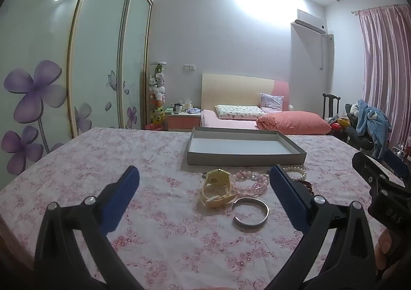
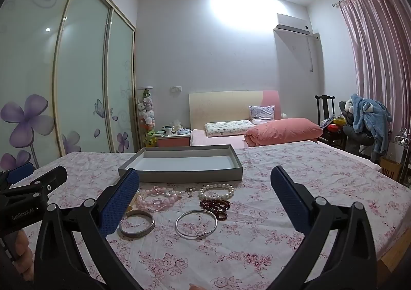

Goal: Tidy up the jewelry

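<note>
A shallow grey box (image 1: 244, 157) (image 2: 179, 174) sits open and empty on the floral tablecloth. In front of it lie a cream watch (image 1: 217, 188), a pink bead bracelet (image 1: 250, 183) (image 2: 156, 198), a white pearl bracelet (image 1: 298, 171) (image 2: 217, 192), a dark red bead bracelet (image 2: 217, 206), a wide silver cuff (image 1: 250, 213) (image 2: 137, 224) and a thin silver bangle (image 2: 196, 224). My left gripper (image 1: 204, 182) is open and empty, above the watch and cuff. My right gripper (image 2: 204, 182) is open and empty, above the bracelets.
The table's floral cloth (image 1: 102, 161) stretches left and right of the jewelry. Behind it are a bed with pink bedding (image 2: 282, 133), a nightstand (image 2: 174, 139), sliding wardrobe doors (image 2: 77, 84) at left, and a chair with clothes (image 2: 364, 120) at right.
</note>
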A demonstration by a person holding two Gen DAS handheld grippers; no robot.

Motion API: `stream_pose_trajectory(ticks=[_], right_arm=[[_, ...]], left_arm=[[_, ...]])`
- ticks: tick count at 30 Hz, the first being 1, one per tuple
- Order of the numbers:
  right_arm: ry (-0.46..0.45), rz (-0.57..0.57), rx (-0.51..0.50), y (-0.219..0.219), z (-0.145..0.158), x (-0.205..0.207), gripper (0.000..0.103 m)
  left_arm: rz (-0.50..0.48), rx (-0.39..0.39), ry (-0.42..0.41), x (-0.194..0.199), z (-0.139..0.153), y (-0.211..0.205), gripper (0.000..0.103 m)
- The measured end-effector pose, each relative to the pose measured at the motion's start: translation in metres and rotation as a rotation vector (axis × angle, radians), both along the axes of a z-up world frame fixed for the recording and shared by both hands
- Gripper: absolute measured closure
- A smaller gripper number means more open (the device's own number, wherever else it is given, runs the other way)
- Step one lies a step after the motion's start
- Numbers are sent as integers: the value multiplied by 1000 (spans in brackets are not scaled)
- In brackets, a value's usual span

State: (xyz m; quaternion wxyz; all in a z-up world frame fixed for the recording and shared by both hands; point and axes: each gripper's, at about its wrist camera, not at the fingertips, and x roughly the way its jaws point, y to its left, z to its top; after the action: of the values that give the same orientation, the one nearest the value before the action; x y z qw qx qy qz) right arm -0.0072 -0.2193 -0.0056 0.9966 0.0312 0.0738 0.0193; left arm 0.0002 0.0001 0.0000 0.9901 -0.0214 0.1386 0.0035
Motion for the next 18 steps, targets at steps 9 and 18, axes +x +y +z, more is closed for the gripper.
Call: stream_pose_trajectory(ticks=[9,18], right_arm=[[1,-1,1,0,0,0,2],[4,0,-3,0,0,0,2]], left_arm=[[1,1,-1,0,0,0,4],[-1,-1,0,0,0,0,4]])
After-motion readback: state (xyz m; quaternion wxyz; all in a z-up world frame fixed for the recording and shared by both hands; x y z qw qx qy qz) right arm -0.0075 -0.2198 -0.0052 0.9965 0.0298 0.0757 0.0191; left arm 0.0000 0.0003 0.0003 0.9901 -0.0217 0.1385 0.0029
